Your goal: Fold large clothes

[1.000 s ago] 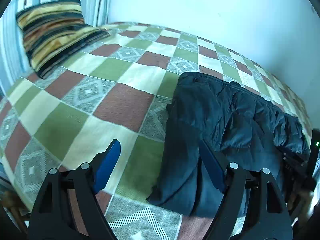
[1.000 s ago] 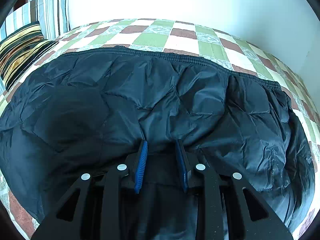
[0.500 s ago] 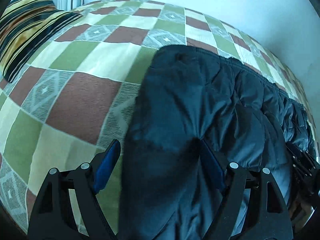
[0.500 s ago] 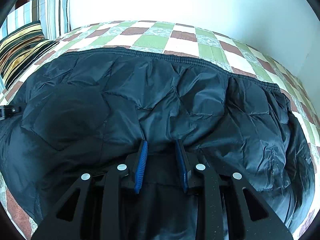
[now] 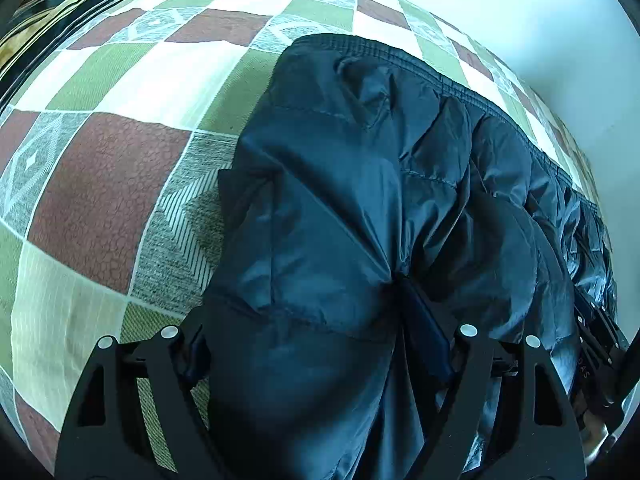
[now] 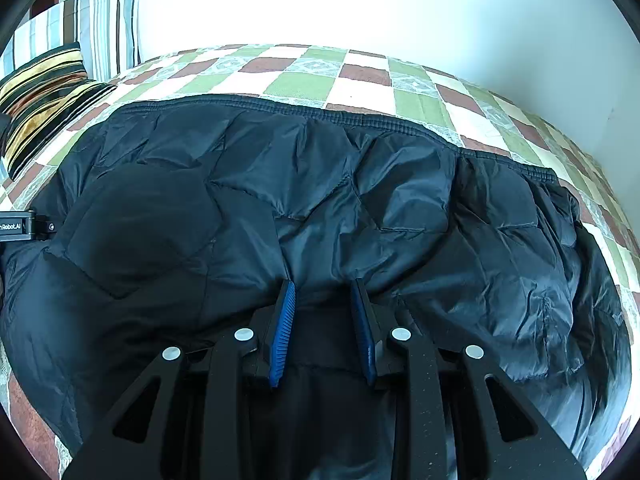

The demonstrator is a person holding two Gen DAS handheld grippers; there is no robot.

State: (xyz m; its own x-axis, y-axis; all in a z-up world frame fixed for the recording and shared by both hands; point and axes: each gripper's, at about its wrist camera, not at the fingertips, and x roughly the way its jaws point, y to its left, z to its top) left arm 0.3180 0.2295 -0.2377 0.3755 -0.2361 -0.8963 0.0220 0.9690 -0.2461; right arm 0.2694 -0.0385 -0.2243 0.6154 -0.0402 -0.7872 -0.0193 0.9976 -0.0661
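Observation:
A dark blue quilted jacket (image 5: 360, 184) lies across a checkered bed; it also fills the right wrist view (image 6: 320, 208). My left gripper (image 5: 308, 320) is wide open and pushed over the jacket's near left edge, with fabric bulging between its jaws. My right gripper (image 6: 324, 312) has narrowed on a fold of the jacket's near edge, with fabric between the blue pads (image 6: 282, 332). The left gripper's body (image 6: 20, 226) shows at the left edge of the right wrist view. The right gripper's body (image 5: 600, 344) shows at the right edge of the left wrist view.
The bedspread (image 5: 120, 128) has green, brown and cream squares. A striped pillow (image 6: 44, 96) lies at the bed's far left with a striped cushion (image 6: 100, 28) behind it. A white wall (image 6: 360, 8) runs along the far side.
My left gripper has moved forward and right onto the jacket's left edge, and the fabric now fills its open jaws. My right gripper has kept its hold and place.

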